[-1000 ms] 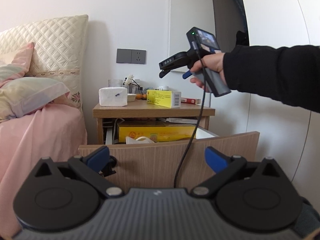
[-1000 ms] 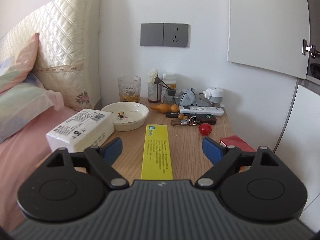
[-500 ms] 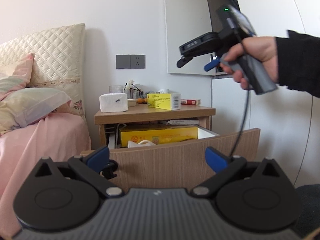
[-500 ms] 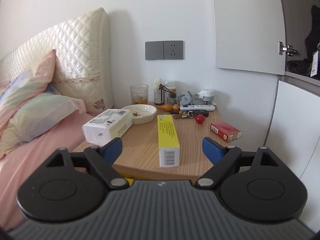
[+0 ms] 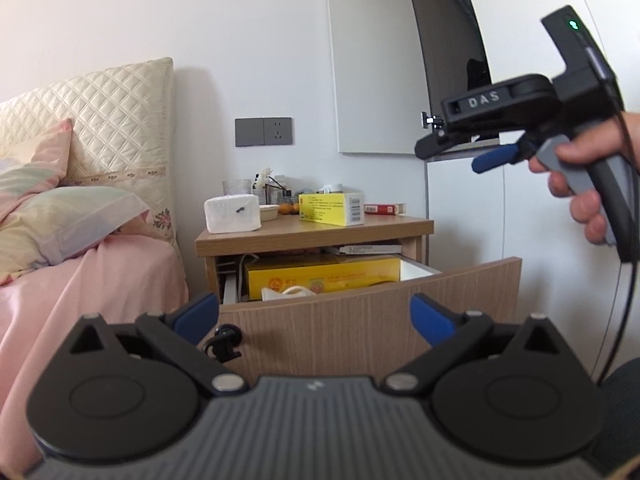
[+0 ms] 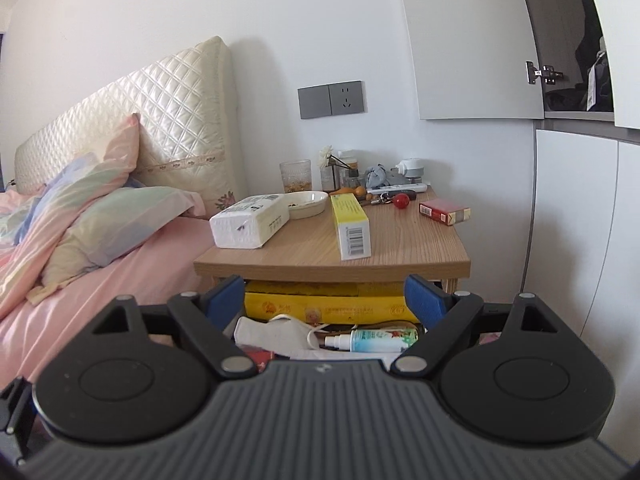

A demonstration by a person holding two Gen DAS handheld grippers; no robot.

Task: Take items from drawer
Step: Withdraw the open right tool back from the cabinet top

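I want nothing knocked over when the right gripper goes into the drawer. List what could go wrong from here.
1. The spray bottle lies against a white cloth with a strap; the right gripper may drag the cloth out too.
2. The yellow carton reaches the tabletop's front edge above the drawer; a lifting gripper could knock it off.
3. The right gripper's cable hangs near the drawer front and could snag.
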